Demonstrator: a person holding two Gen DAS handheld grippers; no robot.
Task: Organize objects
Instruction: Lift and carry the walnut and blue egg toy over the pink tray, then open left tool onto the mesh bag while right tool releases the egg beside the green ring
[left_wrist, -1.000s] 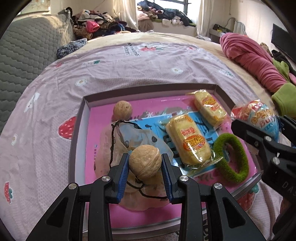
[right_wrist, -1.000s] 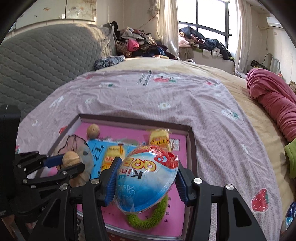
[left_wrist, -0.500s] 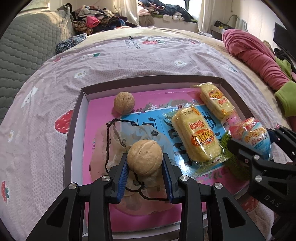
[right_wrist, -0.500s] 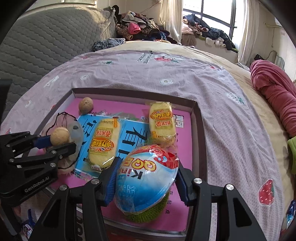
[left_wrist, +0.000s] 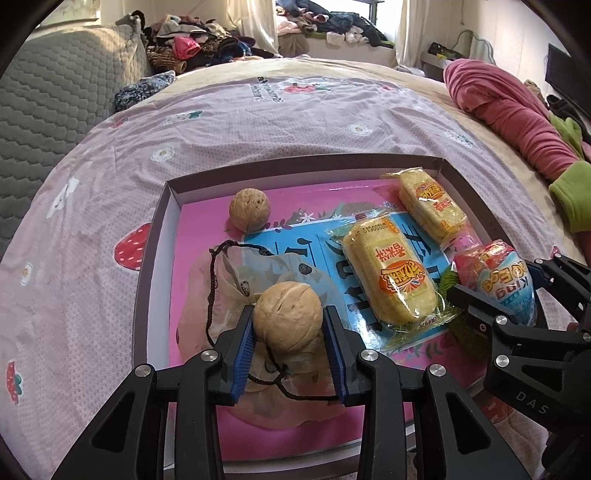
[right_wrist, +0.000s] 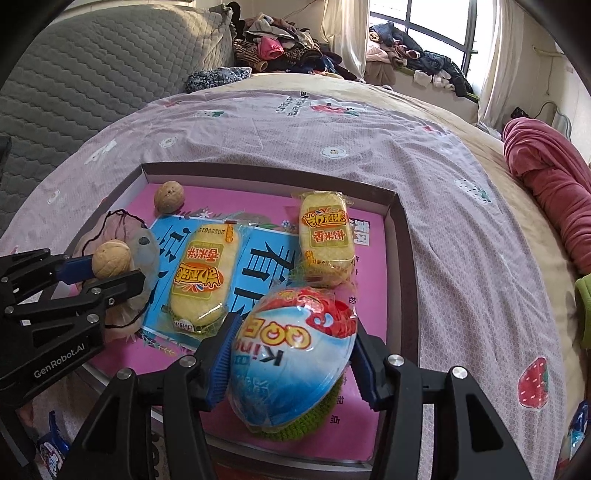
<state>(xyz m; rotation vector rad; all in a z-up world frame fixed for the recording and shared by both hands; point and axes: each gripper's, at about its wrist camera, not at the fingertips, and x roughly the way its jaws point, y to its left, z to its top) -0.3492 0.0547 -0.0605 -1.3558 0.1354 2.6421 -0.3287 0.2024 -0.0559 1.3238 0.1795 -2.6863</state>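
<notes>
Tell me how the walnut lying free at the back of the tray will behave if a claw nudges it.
The loose walnut looks round and hard, so a nudge would probably send it rolling across the smooth pink tray floor. The raised rim beside it should stop it. It likely weighs little; its shell seems rigid, so claw pads could slip off the curve.

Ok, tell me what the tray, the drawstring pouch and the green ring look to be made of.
Tray: looks like printed cardboard; thin folded walls, glossy pink printed floor.
Drawstring pouch: thin sheer fabric, probably organza; semi-transparent, with a dark cord.
Green ring: fuzzy knit or plush, mostly hidden under the foil-wrapped egg.
</notes>
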